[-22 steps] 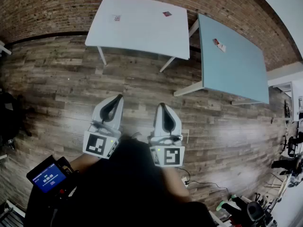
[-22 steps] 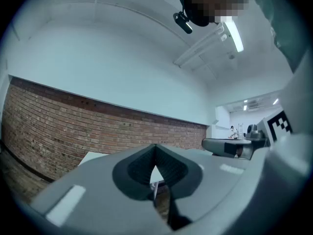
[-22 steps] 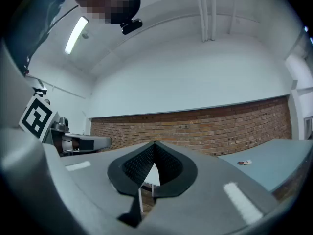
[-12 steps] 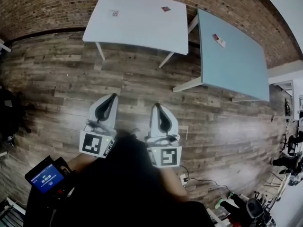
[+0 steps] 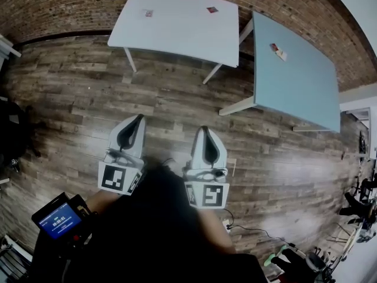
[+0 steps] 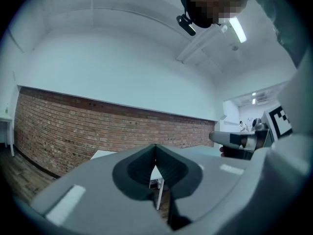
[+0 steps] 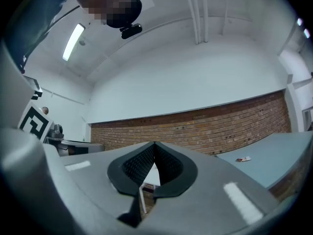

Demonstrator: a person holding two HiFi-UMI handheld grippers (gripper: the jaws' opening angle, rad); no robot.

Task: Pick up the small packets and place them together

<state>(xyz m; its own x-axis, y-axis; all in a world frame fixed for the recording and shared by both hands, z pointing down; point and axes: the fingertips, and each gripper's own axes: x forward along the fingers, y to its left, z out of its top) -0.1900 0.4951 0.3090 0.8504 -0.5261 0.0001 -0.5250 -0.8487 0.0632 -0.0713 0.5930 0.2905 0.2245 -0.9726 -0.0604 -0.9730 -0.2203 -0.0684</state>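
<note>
Two small packets lie far apart on the white table (image 5: 177, 34): one (image 5: 148, 13) toward its left, a red one (image 5: 212, 9) toward its right. Another pair of packets (image 5: 277, 51), red and white, lies on the blue table (image 5: 294, 87); the right gripper view shows them too (image 7: 243, 159). My left gripper (image 5: 139, 117) and right gripper (image 5: 204, 128) are held side by side over the wooden floor, well short of both tables. Each is shut with nothing between its jaws, as seen in the left gripper view (image 6: 155, 145) and the right gripper view (image 7: 154, 143).
A brick wall (image 5: 70, 5) runs behind the tables. The blue table stands at an angle right of the white one, with a narrow gap between them. A device with a blue screen (image 5: 58, 220) sits at lower left; cables and gear (image 5: 306, 258) lie at lower right.
Both grippers stay shut and side by side. The tables sit slightly further right in the head view than before; the packets have not moved on them.
</note>
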